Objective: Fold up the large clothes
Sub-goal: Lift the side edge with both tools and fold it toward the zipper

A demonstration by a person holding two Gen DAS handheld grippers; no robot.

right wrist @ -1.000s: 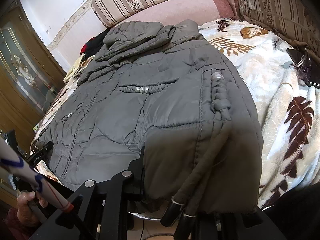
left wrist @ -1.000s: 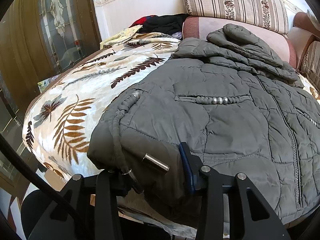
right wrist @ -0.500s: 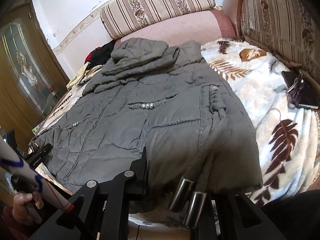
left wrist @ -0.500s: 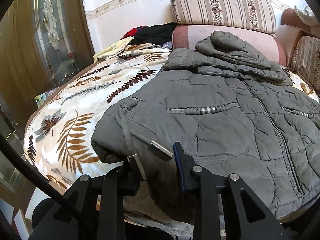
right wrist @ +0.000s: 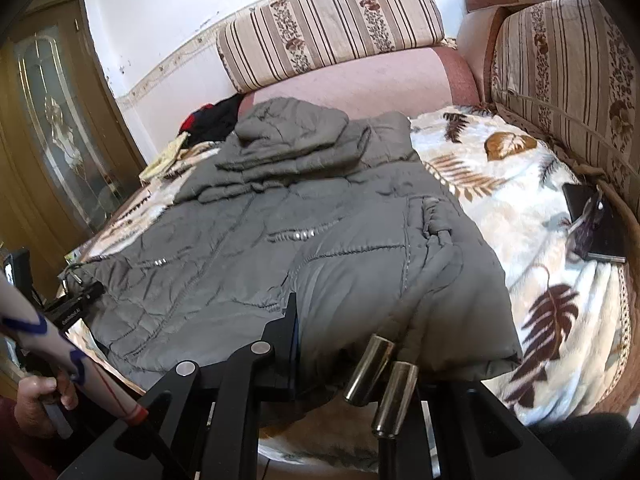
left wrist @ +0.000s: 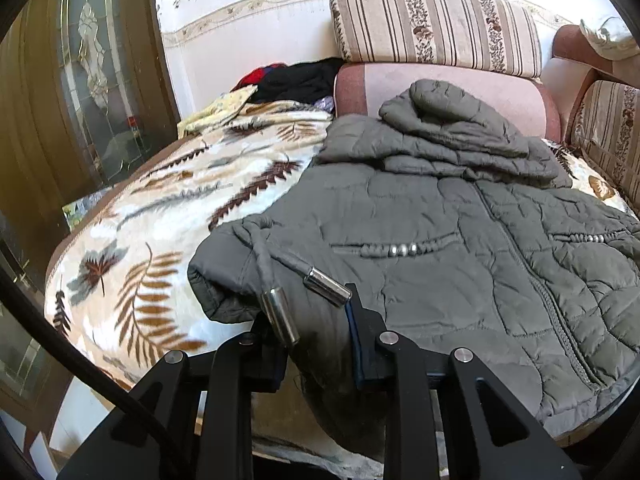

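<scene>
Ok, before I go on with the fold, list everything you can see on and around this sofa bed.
jacket: one, grey quilted, spread on the blanket, hood toward the backrest
metal cord ends: two at each lower corner, silver, on grey drawcords
blanket: one, cream with brown leaf print, under the jacket
striped cushions: at least two, beige and brown, along the back and side
pile of clothes: one, black and red, far corner
dark flat object: one, black, on the blanket beside the side cushion
door: one, brown with glass pane, beside the bed
left gripper: black, closing on the jacket hem
right gripper: black, pinching the jacket hem
hand: one, on the left gripper's handle
</scene>
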